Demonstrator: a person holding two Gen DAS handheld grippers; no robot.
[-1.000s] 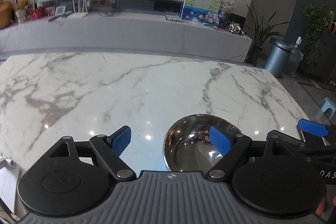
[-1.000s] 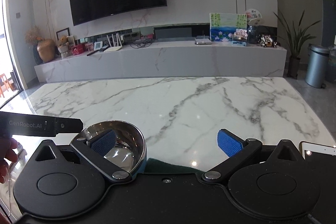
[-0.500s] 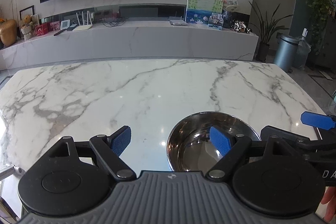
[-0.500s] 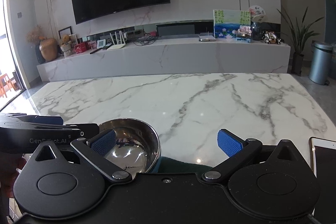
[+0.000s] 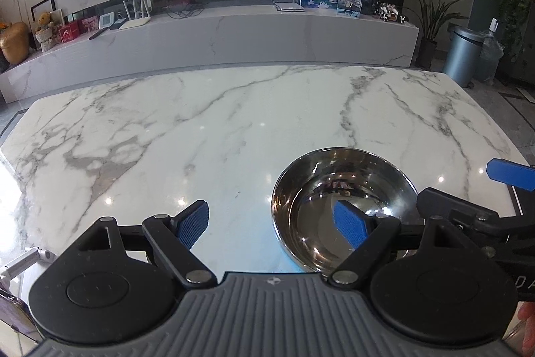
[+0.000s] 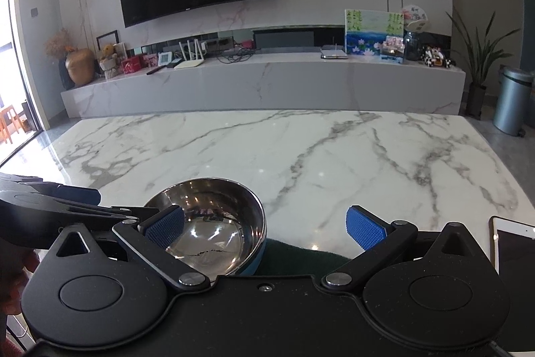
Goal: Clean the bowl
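I have hardly begun: the steel bowl [image 5: 341, 206] sits unwiped on the marble desk [image 5: 234, 129], both the left gripper [image 5: 272, 223] and right gripper [image 6: 265, 228] fingers wide apart and empty, dark cloth [image 6: 297, 256] ungrasped beside it.

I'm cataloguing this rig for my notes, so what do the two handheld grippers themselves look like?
Left gripper: black linkage fingers, silver pivot pins, ribbed blue pads, round black discs, ridged grey body. Right gripper: same black fingers and blue pads, smooth black body with one small screw.
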